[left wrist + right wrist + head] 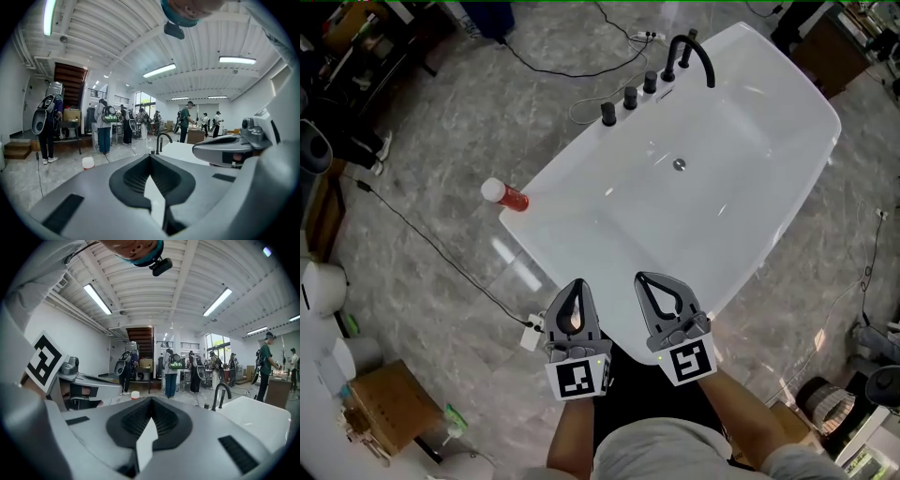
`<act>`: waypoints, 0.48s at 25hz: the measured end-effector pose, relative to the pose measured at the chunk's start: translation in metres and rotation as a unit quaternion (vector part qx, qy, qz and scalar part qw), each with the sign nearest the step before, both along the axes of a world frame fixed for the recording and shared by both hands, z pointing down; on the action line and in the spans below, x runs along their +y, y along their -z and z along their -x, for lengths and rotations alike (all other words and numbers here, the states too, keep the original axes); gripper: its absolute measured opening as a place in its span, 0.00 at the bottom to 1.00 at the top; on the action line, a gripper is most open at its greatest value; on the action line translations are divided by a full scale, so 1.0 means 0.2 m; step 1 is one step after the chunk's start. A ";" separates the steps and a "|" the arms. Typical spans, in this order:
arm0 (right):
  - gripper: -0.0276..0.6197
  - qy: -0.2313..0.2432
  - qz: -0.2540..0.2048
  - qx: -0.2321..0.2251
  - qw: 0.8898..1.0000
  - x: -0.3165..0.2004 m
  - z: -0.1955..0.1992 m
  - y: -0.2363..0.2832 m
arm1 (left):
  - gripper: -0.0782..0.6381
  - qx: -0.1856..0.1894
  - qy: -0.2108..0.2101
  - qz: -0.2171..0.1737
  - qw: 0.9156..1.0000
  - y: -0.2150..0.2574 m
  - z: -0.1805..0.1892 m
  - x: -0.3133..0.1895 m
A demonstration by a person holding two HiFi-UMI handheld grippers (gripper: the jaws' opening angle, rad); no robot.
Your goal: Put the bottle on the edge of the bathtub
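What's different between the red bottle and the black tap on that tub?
Colour: the bottle is red with a white cap, while the tap is all black. Shape: the bottle is short and straight, and the tap is a curved spout arching over the basin. Place: the bottle is at the near left corner, the tap at the far end beside black knobs. Both appear to sit on the bathtub's rim.

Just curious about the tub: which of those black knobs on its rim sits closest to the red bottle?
The end knob, farthest from the curved faucet, nearest the bottle.

Red bottle (505,195) at corner of white bathtub (750,216)
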State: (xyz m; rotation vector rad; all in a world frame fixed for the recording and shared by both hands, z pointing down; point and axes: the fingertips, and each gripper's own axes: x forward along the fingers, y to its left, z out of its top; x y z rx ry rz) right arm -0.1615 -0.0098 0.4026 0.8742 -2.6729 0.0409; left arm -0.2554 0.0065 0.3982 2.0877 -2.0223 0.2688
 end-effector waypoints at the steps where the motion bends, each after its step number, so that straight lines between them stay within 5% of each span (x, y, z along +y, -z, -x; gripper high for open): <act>1: 0.05 -0.003 -0.003 -0.002 1.000 0.01 -0.02 0.04 | 0.12 0.000 -0.003 -0.002 1.000 0.04 -0.03 0.01; 12: 0.05 -0.064 -0.036 -0.076 0.994 0.08 -0.39 0.38 | 0.12 -0.013 -0.046 -0.023 0.999 0.34 -0.43 0.10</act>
